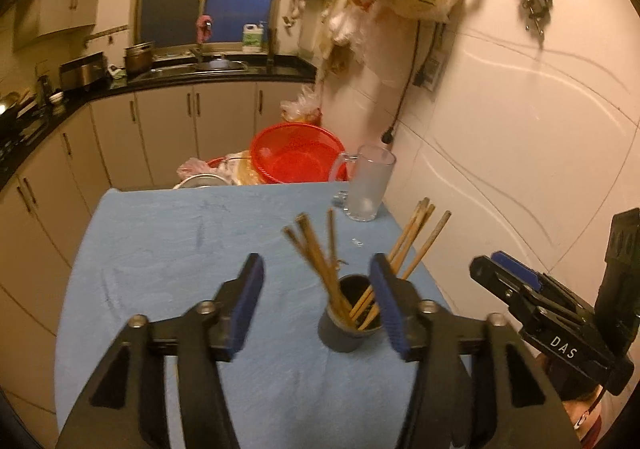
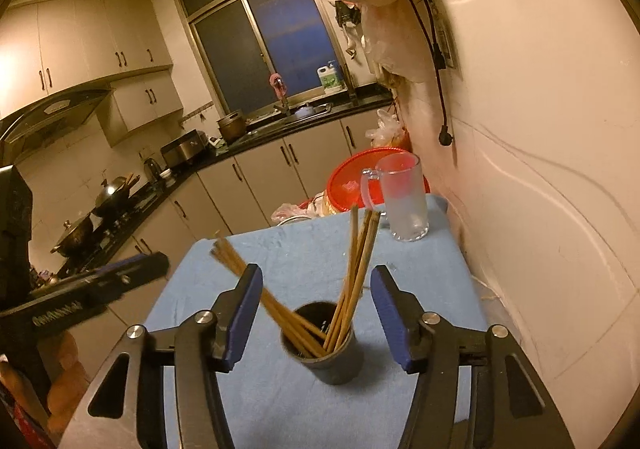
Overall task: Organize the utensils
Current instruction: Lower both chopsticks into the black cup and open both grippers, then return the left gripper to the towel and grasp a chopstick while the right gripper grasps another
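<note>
A dark grey cup (image 1: 340,333) stands on the blue-covered table (image 1: 180,241) and holds several wooden chopsticks (image 1: 316,257) that fan out left and right. My left gripper (image 1: 316,289) is open and empty, with the cup just ahead between its fingers. In the right wrist view the same cup (image 2: 324,357) and chopsticks (image 2: 356,265) stand between the fingers of my right gripper (image 2: 316,289), which is open and empty. The right gripper also shows at the right edge of the left wrist view (image 1: 520,289). The left gripper shows at the left of the right wrist view (image 2: 120,273).
A frosted glass mug (image 1: 368,185) stands at the table's far right corner, next to the white wall (image 1: 520,129). A red strainer basket (image 1: 296,157) and bags lie beyond the far edge. Kitchen counters and cabinets (image 1: 120,121) run along the left and back.
</note>
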A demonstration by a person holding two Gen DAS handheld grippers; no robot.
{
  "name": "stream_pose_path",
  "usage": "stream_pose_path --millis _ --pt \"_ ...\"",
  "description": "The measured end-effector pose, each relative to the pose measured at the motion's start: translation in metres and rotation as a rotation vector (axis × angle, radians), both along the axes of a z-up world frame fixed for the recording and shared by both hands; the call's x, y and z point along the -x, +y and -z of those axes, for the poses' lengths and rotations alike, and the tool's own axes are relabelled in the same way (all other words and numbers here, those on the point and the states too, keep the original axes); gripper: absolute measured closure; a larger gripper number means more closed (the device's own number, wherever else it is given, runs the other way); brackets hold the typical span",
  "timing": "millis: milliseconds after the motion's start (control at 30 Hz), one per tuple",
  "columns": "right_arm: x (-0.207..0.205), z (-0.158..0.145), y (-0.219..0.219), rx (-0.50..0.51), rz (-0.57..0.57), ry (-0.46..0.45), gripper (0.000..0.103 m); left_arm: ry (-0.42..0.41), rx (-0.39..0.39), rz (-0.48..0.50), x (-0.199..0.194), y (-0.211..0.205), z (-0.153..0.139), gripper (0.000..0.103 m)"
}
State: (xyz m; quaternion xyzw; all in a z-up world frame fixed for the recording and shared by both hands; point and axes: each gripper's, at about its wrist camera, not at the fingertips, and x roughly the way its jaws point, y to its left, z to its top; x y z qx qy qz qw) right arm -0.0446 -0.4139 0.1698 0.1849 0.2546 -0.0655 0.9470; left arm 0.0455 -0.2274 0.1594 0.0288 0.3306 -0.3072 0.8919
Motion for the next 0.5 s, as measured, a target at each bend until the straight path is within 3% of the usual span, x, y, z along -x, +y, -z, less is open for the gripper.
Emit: stream_pose_path --millis 100,167,300,500 --pt "0.006 0.004 0.015 0.018 -0.025 0.018 0.034 0.014 -0.015 -0.024 0.007 0.022 0.008 0.033" --pt "0.009 0.009 0.028 0.030 -0.041 0.034 0.027 0.029 -0.026 -0.045 0.012 0.038 0.018 0.032" --pt "0.008 0.026 0.055 0.043 -0.079 0.081 0.005 0.092 -0.052 -0.104 0.016 0.078 0.046 0.030" --pt "-0.009 0.063 0.094 0.030 -0.149 0.197 0.004 0.232 -0.102 -0.212 0.003 0.136 0.097 0.030"
